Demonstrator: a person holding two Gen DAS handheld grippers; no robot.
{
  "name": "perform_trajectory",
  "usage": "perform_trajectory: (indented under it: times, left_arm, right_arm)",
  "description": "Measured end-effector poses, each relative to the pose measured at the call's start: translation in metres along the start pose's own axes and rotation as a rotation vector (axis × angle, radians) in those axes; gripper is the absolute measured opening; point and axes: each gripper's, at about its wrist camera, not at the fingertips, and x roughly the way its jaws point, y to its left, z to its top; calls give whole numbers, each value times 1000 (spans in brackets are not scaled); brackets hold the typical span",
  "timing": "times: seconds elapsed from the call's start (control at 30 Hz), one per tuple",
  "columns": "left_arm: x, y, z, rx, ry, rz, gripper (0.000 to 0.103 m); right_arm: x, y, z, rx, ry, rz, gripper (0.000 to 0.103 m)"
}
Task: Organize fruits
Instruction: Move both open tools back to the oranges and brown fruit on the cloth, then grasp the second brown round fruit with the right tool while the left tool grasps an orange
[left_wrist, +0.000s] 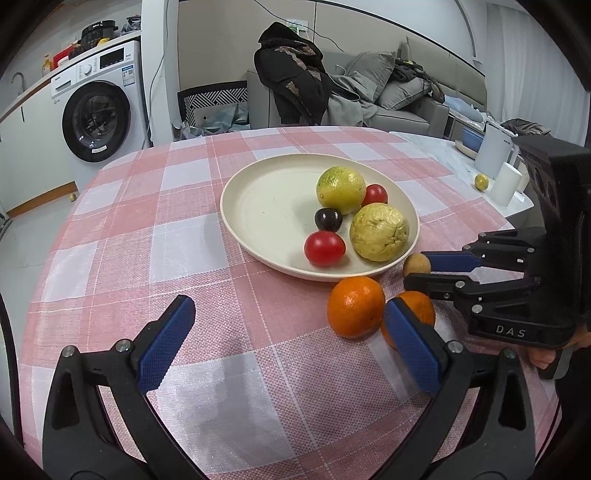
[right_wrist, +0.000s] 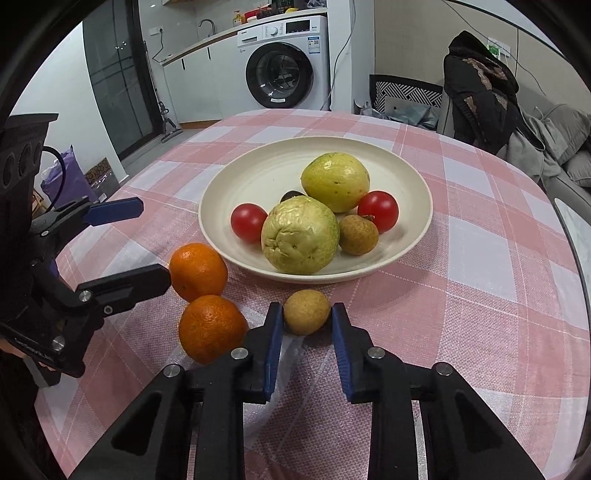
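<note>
A cream plate on the pink checked cloth holds two yellow-green guavas, two red tomatoes, a dark plum and a brown longan. Two oranges and a second longan lie on the cloth in front of the plate. My right gripper has its pads on either side of this longan; the left pad touches it, a thin gap shows at the right. My left gripper is open and empty, its right finger just in front of the oranges.
A white mug, a white container and a small yellow fruit stand on a side table at the right. A washing machine, a chair with a dark jacket and a sofa stand beyond the table.
</note>
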Motion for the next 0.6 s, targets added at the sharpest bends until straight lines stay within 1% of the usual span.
perform_trajectory:
  times: [0.07,0.17,0.3,0.37,0.47,0.5,0.57,0.6]
  left_arm:
    - [2,0,0,-5,9,-7,102]
    - [6,0,0,-27,35,-61,102]
    - [14,1,2,-57,75,-100,101]
    - [16,0,3,-71,80,-120,99]
    - [19,-1,6,-86,85,-139,92]
    - [21,-1,6,-93,89,-141,87]
    - [24,-1,7,-115,95,-166,83]
    - [25,0,8,-125,96,-171,79]
  right_arm:
    - [-3,-2,1,12,-17,6,27]
    - [-5,-4,1,24,-21,9,27]
    - [-4,-6,2,26,-20,6,27]
    - [-4,-5,2,26,-20,5,27]
    - [-4,-5,2,25,-20,4,27]
    - [-4,-5,2,26,-20,5,27]
    - [-4,-5,2,26,-20,4,27]
    - [-4,-6,2,26,-21,3,27]
